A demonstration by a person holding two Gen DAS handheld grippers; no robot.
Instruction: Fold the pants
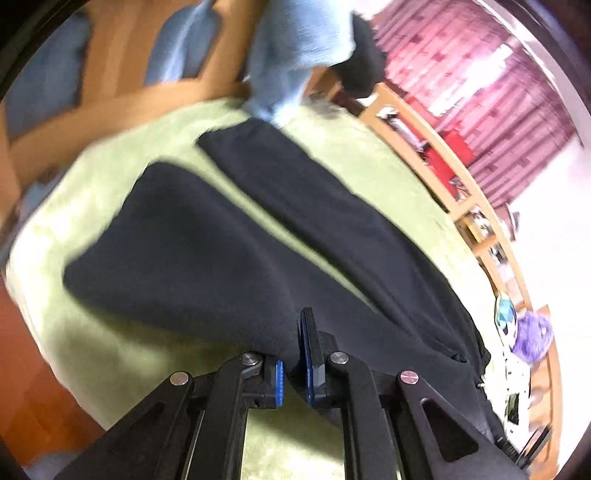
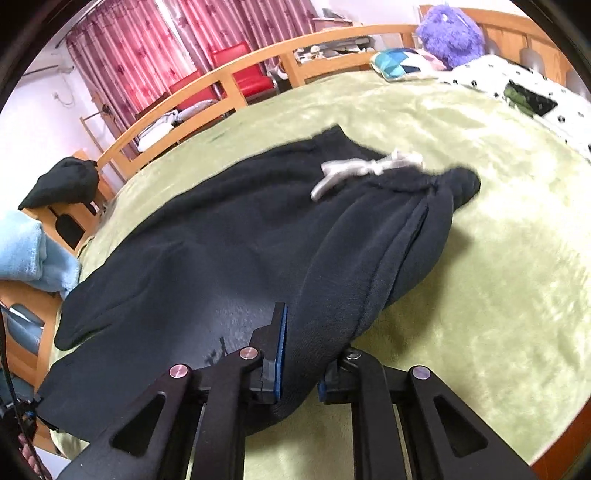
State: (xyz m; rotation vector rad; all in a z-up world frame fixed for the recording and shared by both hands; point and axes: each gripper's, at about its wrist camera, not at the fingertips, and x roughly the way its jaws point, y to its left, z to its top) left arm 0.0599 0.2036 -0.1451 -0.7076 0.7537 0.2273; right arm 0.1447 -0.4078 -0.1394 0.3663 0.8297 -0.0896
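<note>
Dark navy pants (image 1: 229, 240) lie on a light green bedspread (image 1: 92, 206), both legs stretching away from me. My left gripper (image 1: 293, 354) is shut on the cloth at the near edge of the pants, lifting a fold; its left finger is hidden under cloth. In the right wrist view the pants (image 2: 229, 236) lie bunched, with a white drawstring (image 2: 354, 168) at the waistband. My right gripper (image 2: 301, 350) is shut on a thick fold of the pants near the waist side; cloth covers its right finger.
A wooden bed rail (image 2: 229, 79) runs along the far side, red chairs (image 2: 240, 70) and pink curtains behind. A light blue towel (image 2: 26, 251) hangs at the left. A purple plush toy (image 2: 450, 29), a pillow (image 2: 399, 62) and a spotted white cloth (image 2: 517, 85) lie at the far right.
</note>
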